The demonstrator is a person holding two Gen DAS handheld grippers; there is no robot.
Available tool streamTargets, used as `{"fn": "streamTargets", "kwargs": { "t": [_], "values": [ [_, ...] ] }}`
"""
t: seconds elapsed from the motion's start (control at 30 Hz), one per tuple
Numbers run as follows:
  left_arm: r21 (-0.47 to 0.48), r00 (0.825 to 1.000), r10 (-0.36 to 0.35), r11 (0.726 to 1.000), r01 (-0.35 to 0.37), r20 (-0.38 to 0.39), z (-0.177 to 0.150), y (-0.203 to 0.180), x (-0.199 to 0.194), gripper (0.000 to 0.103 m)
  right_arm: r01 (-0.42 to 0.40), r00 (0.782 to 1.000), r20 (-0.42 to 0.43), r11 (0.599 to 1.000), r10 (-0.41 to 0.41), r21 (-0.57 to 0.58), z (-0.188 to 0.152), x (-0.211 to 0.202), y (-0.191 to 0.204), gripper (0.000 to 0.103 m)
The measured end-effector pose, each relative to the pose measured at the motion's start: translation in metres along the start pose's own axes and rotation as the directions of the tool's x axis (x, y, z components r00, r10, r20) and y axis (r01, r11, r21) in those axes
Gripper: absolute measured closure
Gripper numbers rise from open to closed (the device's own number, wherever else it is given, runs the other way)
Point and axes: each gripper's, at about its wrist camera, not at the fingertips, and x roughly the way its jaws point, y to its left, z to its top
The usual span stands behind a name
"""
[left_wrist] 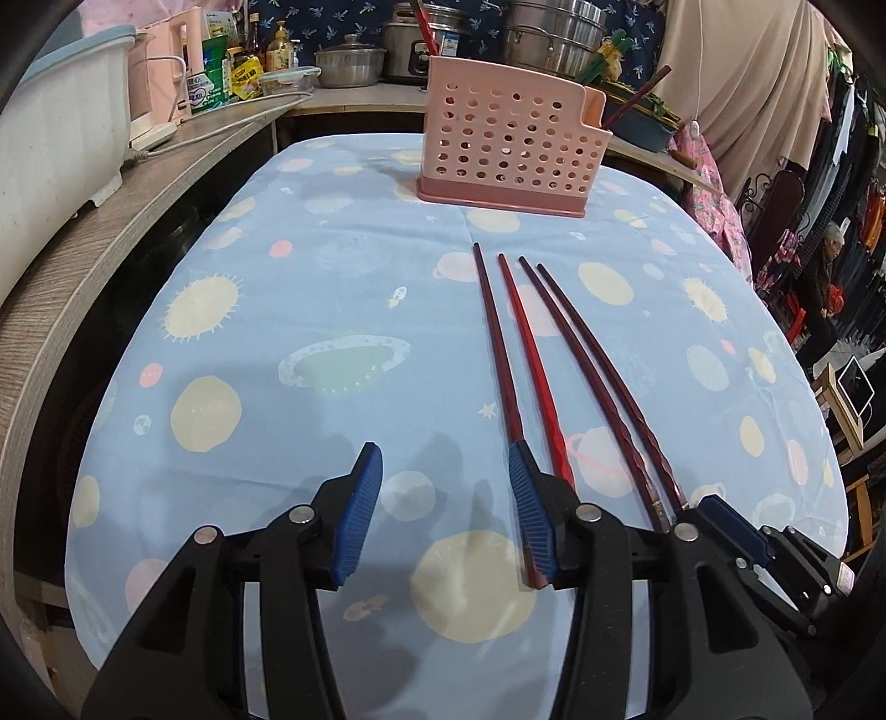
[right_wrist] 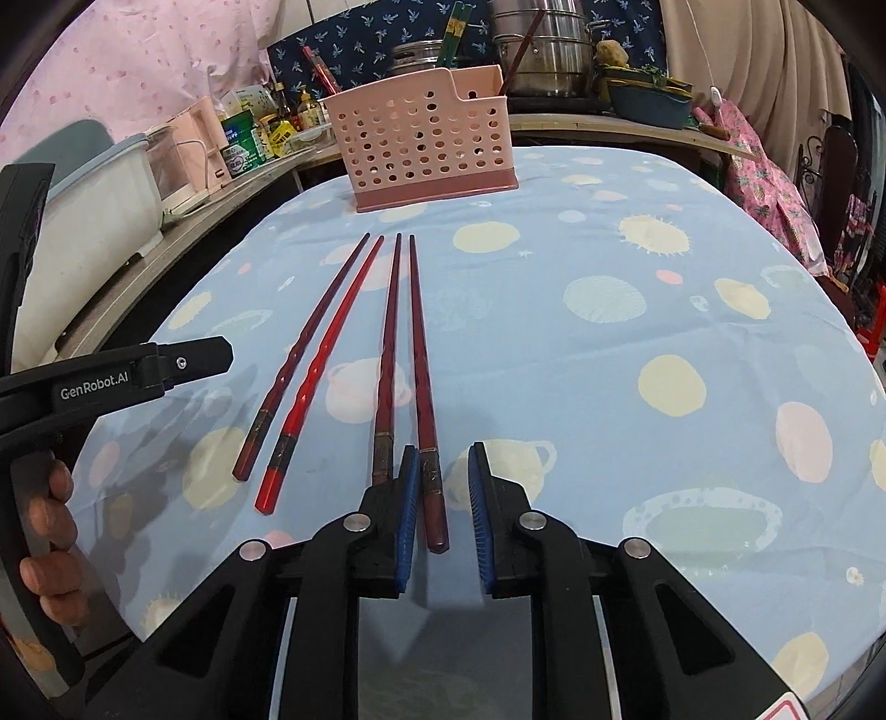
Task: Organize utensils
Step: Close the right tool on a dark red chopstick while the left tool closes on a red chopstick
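Note:
Several dark red chopsticks (right_wrist: 387, 343) lie side by side on the blue planet-print tablecloth (right_wrist: 609, 343), tips toward a pink perforated utensil holder (right_wrist: 426, 155) at the far edge. My right gripper (right_wrist: 441, 515) is open, its blue pads either side of the thick end of the rightmost chopstick (right_wrist: 426, 443), not closed on it. My left gripper (left_wrist: 443, 509) is open and empty; its right pad (left_wrist: 529, 515) sits at the thick end of the leftmost chopstick (left_wrist: 498, 354). The holder (left_wrist: 509, 144) shows in the left wrist view too.
A wooden counter (left_wrist: 138, 183) runs along the left and back with a white tub (left_wrist: 55, 144), bottles and steel pots (left_wrist: 554, 33). The left gripper's body (right_wrist: 111, 382) and the hand holding it are at the left of the right wrist view.

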Motion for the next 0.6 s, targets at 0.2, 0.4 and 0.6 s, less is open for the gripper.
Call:
{"fn": "streamTargets", "kwargs": {
  "t": [0.2, 0.4, 0.6],
  "values": [
    [0.009, 1.000, -0.009, 1.000, 0.009, -0.010, -0.005, -0.004, 0.001, 0.056, 0.016, 1.000, 0.003, 1.000, -0.016, -0.006, -0.001, 0.000, -0.001, 0.095],
    [0.018, 1.000, -0.022, 1.000, 0.022, -0.021, -0.010, -0.010, 0.003, 0.055, 0.026, 1.000, 0.007, 1.000, -0.027, 0.013, -0.002, -0.002, -0.005, 0.096],
    [0.027, 0.999, -0.028, 0.999, 0.029, -0.036, -0.013, -0.015, 0.007, 0.055, 0.025, 1.000, 0.008, 0.999, -0.026, 0.029, -0.003, -0.003, -0.009, 0.096]
  ]
}}
